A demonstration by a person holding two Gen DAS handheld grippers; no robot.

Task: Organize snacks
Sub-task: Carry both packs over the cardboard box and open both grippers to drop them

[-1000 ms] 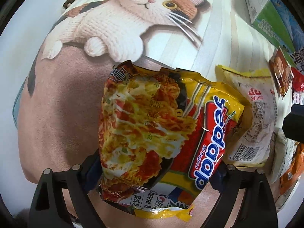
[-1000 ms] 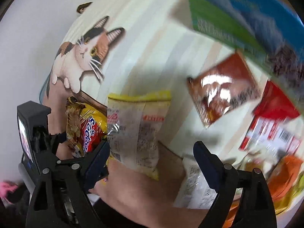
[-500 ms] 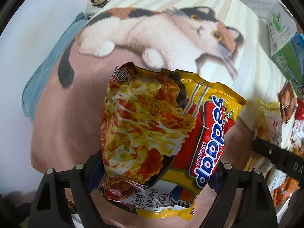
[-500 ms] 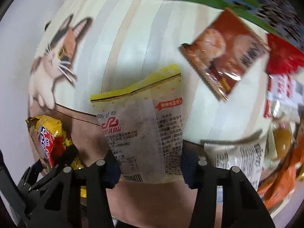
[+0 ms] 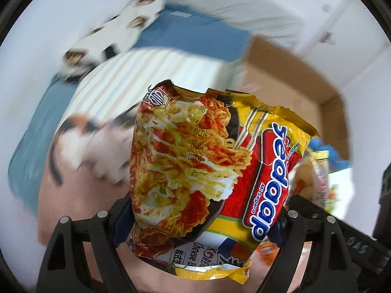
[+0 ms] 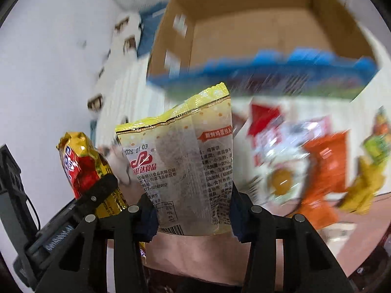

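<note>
My left gripper [image 5: 200, 217] is shut on a yellow and red Sedaap noodle packet [image 5: 207, 171] and holds it up off the cat-print mat [image 5: 80, 161]. The packet also shows in the right wrist view [image 6: 85, 168], at the left. My right gripper [image 6: 193, 210] is shut on a pale yellow snack bag [image 6: 183, 166] with printed text, held upright in the air. An open cardboard box [image 6: 256, 24] stands ahead of both grippers; it also shows in the left wrist view [image 5: 293, 73].
Several loose snack packets lie on the mat at the right, among them an orange one [image 6: 322, 171] and a red one [image 6: 264, 117]. A blue and green flat box [image 6: 268, 73] lies in front of the cardboard box. A blue cushion [image 5: 190, 31] lies behind.
Both grippers have lifted and tilted up from the mat toward the cardboard box. The right gripper has closed on the pale yellow bag and raised it. The left still holds the noodle packet.
</note>
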